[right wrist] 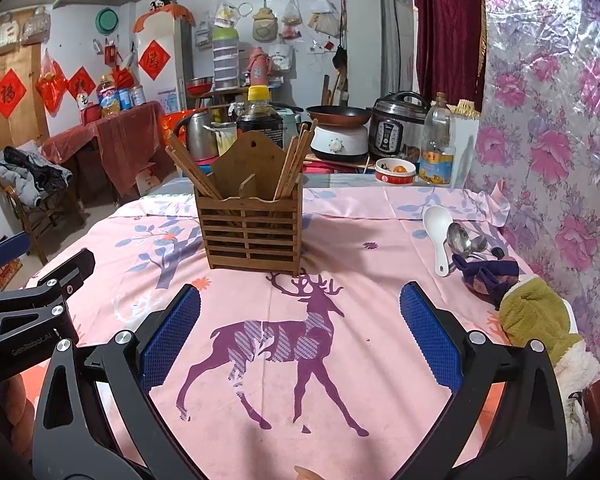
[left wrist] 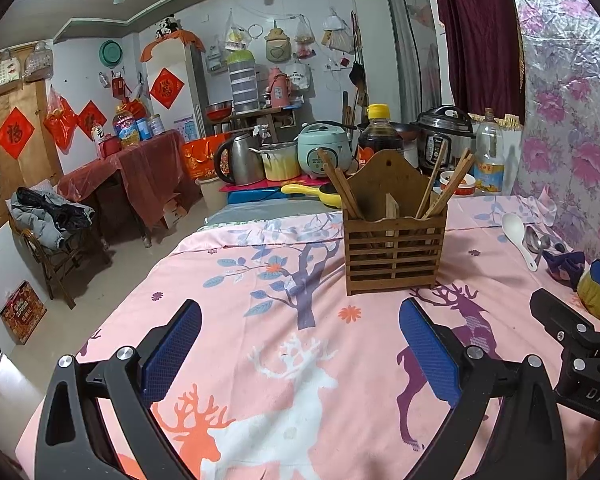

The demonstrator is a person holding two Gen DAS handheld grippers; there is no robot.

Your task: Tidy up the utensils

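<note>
Both fingers spread apart — empty, wooden holder ahead, spoons far right

Bare cloth on the bench lies open between the slatted wooden holder, whose chopsticks fan out above its rim, and the spoons lying near the floral wall covering, where a bundle of fabric crowds the right edge.
</note>
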